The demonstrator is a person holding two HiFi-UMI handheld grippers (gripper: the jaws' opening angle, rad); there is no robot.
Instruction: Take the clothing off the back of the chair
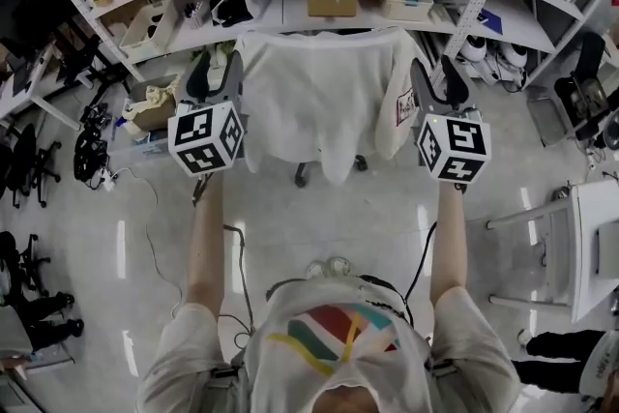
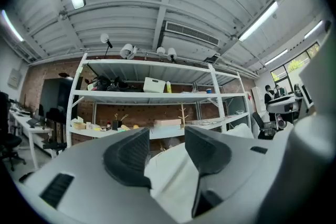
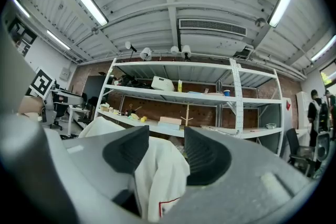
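A white garment (image 1: 324, 102) with a small red-edged label hangs over the back of a wheeled chair (image 1: 302, 175), in front of the shelves. My left gripper (image 1: 217, 73) is level beside the garment's left shoulder, jaws open. My right gripper (image 1: 440, 80) is at its right shoulder, also open. In the left gripper view the white cloth (image 2: 173, 178) shows low in the gap of the left gripper (image 2: 167, 136), and neither pad presses on it. In the right gripper view the garment (image 3: 157, 176) hangs just beyond the right gripper (image 3: 165, 134), apart from its pads.
A long white shelf unit (image 1: 290, 10) with boxes and clutter stands right behind the chair. A white table (image 1: 592, 247) is at the right. Cables (image 1: 145, 208) trail on the floor at the left, near dark office chairs (image 1: 24, 160).
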